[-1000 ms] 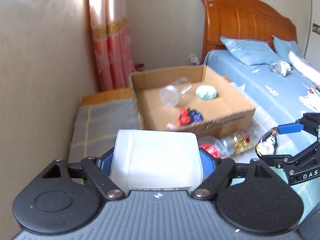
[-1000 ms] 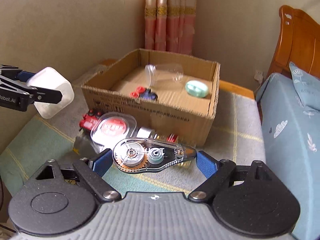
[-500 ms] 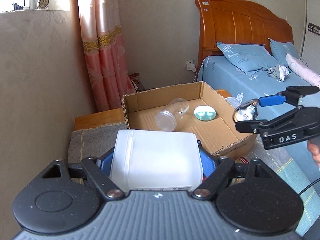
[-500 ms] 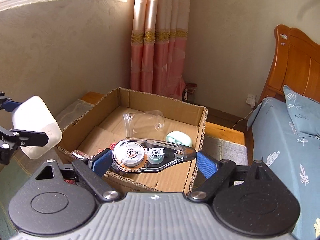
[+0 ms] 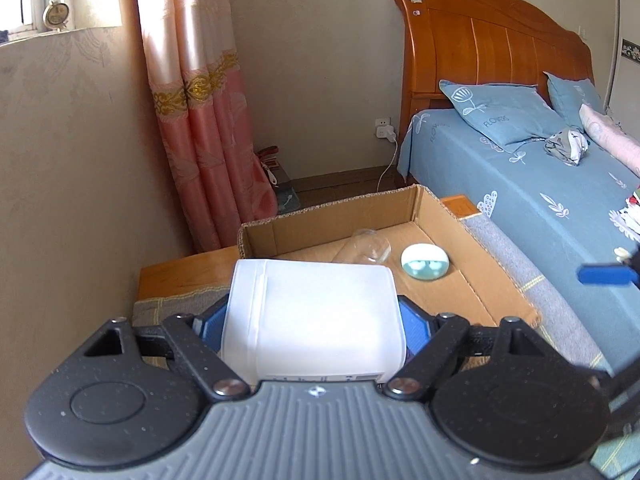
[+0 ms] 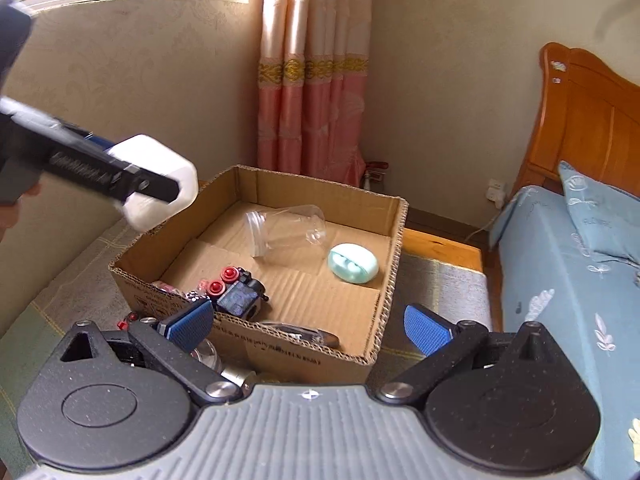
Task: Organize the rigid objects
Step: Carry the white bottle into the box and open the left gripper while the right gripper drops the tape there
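Note:
My left gripper (image 5: pixel 316 320) is shut on a white plastic container (image 5: pixel 312 324) and holds it above the near left edge of the cardboard box (image 5: pixel 440 208); the container also shows in the right wrist view (image 6: pixel 160 184). My right gripper (image 6: pixel 308 326) is open and empty, above the box's front wall (image 6: pixel 304 354). The correction tape dispenser (image 6: pixel 308 334) lies in the box just behind that wall. The box also holds a clear jar (image 6: pixel 286 230), a mint green case (image 6: pixel 352 268) and a red and dark toy (image 6: pixel 236 292).
The box sits on a striped cloth (image 6: pixel 440 284) on a low wooden stand beside the blue bed (image 5: pixel 540 184). A clear jar and small items (image 6: pixel 208 356) lie outside the box's front. Pink curtain (image 6: pixel 312 100) and wall stand behind.
My right gripper has opened and let go of the correction tape dispenser, which now lies inside the box. My left gripper has risen and moved over the box's left edge with the white container.

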Tool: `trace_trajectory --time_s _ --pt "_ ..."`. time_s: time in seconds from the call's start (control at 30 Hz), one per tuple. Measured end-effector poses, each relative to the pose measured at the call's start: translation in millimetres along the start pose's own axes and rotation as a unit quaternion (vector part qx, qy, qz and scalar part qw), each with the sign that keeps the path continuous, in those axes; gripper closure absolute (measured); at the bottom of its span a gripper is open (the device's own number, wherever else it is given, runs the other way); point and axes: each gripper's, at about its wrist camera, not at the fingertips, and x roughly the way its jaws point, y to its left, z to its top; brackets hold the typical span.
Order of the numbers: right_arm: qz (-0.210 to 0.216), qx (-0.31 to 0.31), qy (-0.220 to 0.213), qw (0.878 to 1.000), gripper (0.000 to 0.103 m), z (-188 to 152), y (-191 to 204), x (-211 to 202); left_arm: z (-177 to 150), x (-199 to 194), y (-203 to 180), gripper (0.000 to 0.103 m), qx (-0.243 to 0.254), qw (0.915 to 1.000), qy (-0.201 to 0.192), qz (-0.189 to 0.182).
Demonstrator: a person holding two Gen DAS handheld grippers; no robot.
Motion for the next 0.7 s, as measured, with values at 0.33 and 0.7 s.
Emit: trace_trajectory --time_s 0.33,0.7 --pt "-0.024 0.022 -0.020 0.999 0.000 -23 13 -26 40 77 -1 0.021 -0.030 0.9983 0.047 0.020" --pt "-0.023 0.036 -0.016 0.999 0.000 -35 17 -31 45 89 4 0.010 -0.059 0.9967 0.018 0.053"
